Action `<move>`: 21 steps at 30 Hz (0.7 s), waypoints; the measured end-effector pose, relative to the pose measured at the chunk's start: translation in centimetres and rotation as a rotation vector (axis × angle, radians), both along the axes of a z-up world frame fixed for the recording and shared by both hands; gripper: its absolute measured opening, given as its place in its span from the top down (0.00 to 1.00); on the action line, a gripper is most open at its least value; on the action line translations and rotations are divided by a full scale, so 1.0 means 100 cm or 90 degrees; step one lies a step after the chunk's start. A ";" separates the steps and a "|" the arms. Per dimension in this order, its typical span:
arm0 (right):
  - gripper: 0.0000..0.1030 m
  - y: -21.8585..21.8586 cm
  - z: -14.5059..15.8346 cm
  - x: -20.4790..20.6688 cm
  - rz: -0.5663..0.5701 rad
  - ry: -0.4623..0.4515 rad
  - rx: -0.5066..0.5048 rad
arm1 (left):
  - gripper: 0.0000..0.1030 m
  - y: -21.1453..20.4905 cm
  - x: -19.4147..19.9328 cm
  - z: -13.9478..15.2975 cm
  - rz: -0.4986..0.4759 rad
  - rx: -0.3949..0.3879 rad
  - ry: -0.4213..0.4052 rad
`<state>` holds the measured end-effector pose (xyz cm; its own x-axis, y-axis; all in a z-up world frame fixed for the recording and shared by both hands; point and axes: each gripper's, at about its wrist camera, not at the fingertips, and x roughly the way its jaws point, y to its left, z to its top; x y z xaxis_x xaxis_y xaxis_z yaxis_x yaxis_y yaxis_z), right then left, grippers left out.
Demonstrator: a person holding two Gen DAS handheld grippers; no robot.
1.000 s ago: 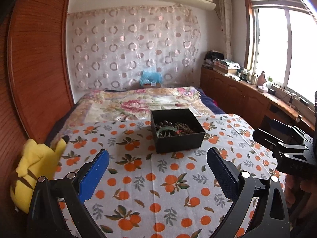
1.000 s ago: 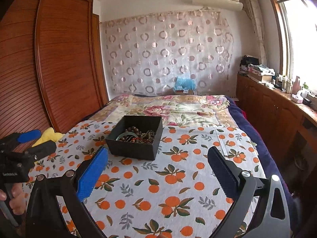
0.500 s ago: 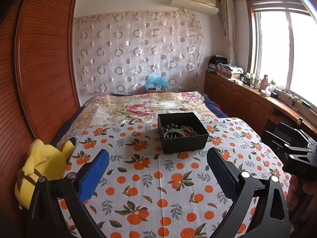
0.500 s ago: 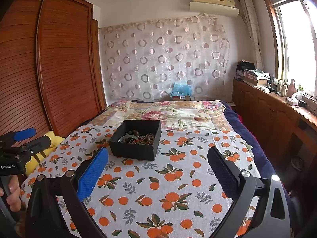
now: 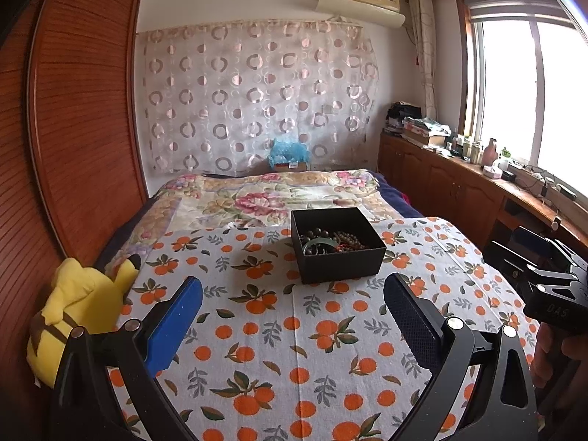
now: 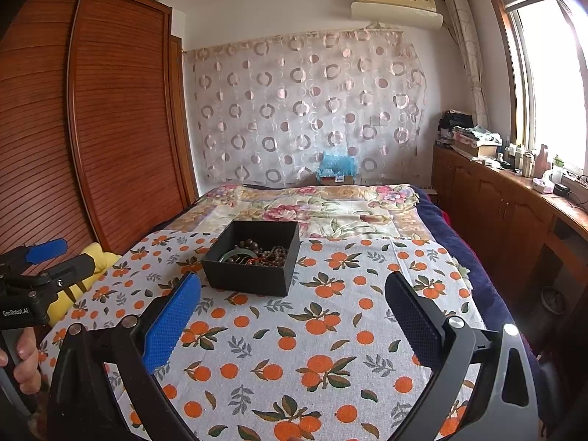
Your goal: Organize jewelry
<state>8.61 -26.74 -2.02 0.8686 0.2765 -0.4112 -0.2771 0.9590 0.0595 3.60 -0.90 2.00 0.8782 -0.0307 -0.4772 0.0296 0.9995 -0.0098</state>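
A black open box [image 5: 338,253] sits on the orange-print cloth [image 5: 279,334] on the bed. Inside it lie dark bead bracelets [image 5: 347,237] and a green bangle [image 5: 322,241]. The box also shows in the right wrist view [image 6: 253,261], with the beads [image 6: 272,251] and the bangle [image 6: 235,256] inside. My left gripper [image 5: 292,316] is open and empty, held well back from the box. My right gripper [image 6: 292,316] is open and empty, also back from the box. Each gripper shows at the edge of the other's view.
A yellow plush toy [image 5: 77,312] lies at the cloth's left edge by the wooden wardrobe [image 5: 73,128]. A floral quilt [image 5: 272,194] covers the far bed. Wooden cabinets [image 5: 459,194] with clutter run along the right under the window.
Both grippers have pulled back and risen away from the box, so more of the room and ceiling shows. The box and jewelry have not moved.
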 end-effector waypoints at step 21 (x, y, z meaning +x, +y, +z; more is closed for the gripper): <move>0.02 0.000 -0.001 0.000 -0.002 -0.001 0.000 | 0.07 -0.001 -0.002 0.000 0.002 0.004 -0.002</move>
<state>8.61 -26.74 -2.14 0.8698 0.2742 -0.4102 -0.2748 0.9597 0.0588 3.43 -0.98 2.00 0.8799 -0.0251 -0.4746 0.0268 0.9996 -0.0032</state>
